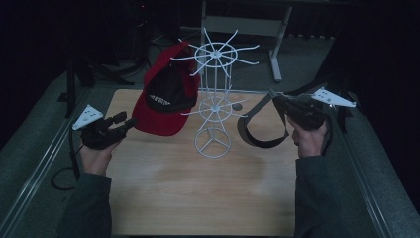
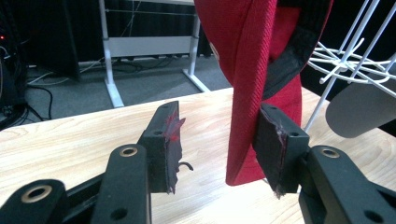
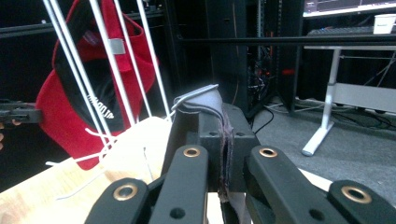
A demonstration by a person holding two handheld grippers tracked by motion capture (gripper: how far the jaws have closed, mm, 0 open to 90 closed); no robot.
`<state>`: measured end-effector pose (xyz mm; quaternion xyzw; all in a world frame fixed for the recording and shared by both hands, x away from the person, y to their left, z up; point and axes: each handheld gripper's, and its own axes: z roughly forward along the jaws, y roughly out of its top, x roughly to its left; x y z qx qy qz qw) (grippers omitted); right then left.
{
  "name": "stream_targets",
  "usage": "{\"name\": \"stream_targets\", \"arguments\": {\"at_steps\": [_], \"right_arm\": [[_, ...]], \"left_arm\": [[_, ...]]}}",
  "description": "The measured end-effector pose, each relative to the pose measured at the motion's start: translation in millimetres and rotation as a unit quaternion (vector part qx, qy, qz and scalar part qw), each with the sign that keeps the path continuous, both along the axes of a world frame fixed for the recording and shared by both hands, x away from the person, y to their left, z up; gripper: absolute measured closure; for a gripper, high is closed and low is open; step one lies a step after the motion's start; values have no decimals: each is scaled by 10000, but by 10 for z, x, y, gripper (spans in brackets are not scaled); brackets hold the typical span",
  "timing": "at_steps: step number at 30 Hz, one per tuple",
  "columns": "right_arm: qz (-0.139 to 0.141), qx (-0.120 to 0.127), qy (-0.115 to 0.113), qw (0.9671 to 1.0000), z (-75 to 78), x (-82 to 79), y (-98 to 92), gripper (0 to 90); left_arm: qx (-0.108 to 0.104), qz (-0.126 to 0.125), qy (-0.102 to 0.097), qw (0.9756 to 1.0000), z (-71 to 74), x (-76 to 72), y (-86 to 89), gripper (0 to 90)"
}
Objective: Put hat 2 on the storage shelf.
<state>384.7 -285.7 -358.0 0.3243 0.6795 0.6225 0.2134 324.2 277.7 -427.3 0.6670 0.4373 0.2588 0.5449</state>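
A red cap (image 1: pixel 166 101) with a black lining hangs on the upper left arm of a white wire rack (image 1: pixel 214 89) that stands mid-table. My left gripper (image 1: pixel 128 121) is open at the cap's lower left. In the left gripper view the cap's red brim (image 2: pixel 252 70) hangs between the jaws, close against the right one and apart from the left one (image 2: pixel 217 140). To the right of the rack, my right gripper (image 1: pixel 275 99) is shut on a grey visor (image 1: pixel 262 129), which droops in a loop below it. The visor's fabric (image 3: pixel 201 98) is pinched between that gripper's closed pads (image 3: pixel 224 135).
The wooden table (image 1: pixel 198 188) has bare room in front of the rack's round base (image 1: pixel 213 144). A white desk frame (image 1: pixel 277 49) stands on the grey floor behind the table. Metal rails run along both sides of the table.
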Motion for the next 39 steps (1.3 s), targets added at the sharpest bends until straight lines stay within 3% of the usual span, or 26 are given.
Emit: {"name": "stream_targets", "arguments": {"at_steps": [26,39], "right_arm": [[437,-235,-461,9977,268,-316,80,882],[627,-172,-705,9954,470,-381,170,882]], "left_arm": [[10,-6,19,10000,-7,6,-12,531],[16,-8,17,10000,-1,5,-15,531]]}}
